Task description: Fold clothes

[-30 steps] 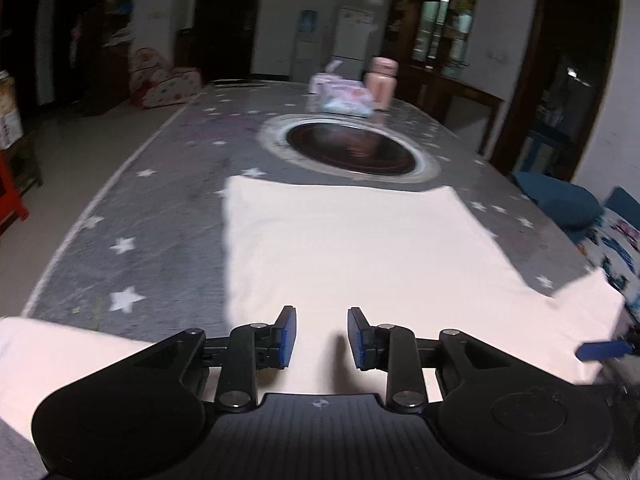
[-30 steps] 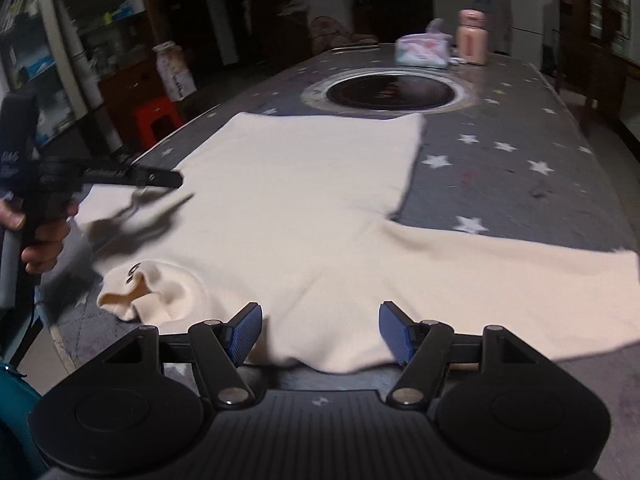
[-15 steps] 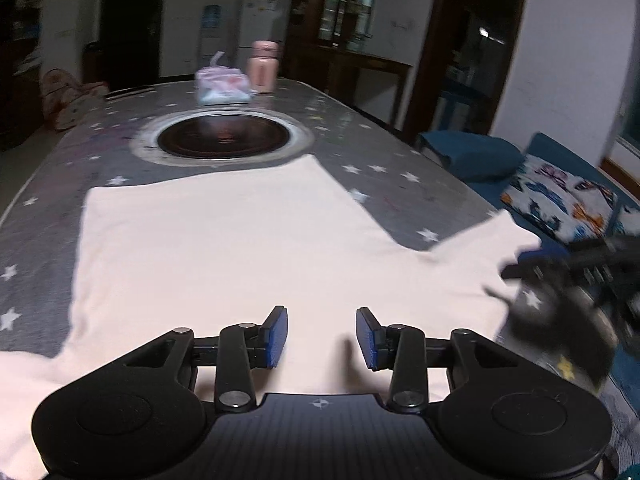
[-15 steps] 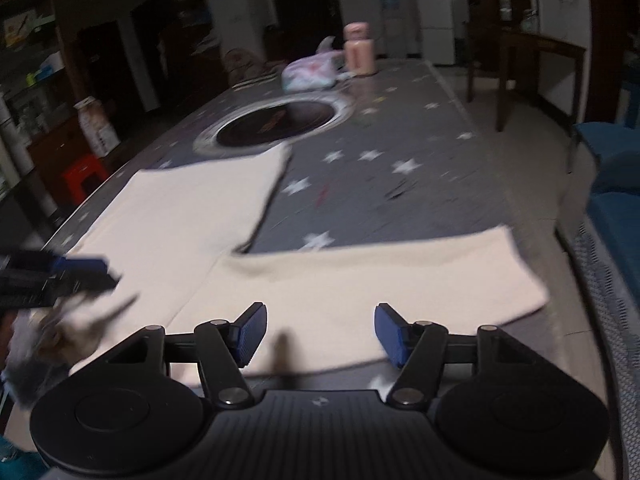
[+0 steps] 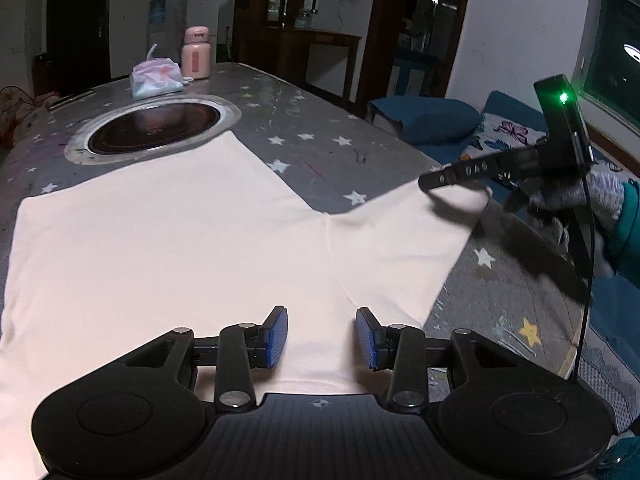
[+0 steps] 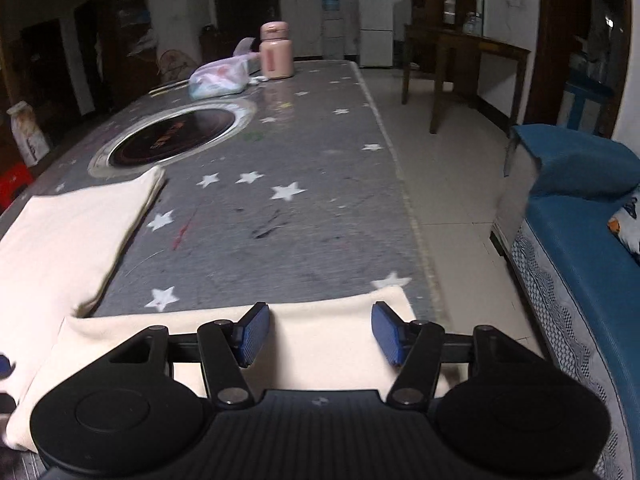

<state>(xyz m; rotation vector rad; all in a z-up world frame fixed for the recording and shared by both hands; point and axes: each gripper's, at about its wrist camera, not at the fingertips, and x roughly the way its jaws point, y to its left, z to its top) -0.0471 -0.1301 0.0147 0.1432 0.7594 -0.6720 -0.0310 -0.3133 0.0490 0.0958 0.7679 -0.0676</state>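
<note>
Cream garment (image 5: 168, 248) spread flat on star-patterned counter (image 5: 320, 136), near round inset burner (image 5: 152, 128). Left gripper (image 5: 321, 338) open, empty, above body; right gripper (image 6: 320, 334) wide open, empty, over sleeve end (image 6: 332, 340).

I'm in a lived-in home dining room: a star-patterned table (image 6: 304, 216) with a built-in hotpot burner (image 6: 172, 140), a white fridge (image 6: 375, 22) at top centre, a blue sofa (image 6: 580, 232) at right, a wooden cabinet (image 5: 292, 8) up top
</note>
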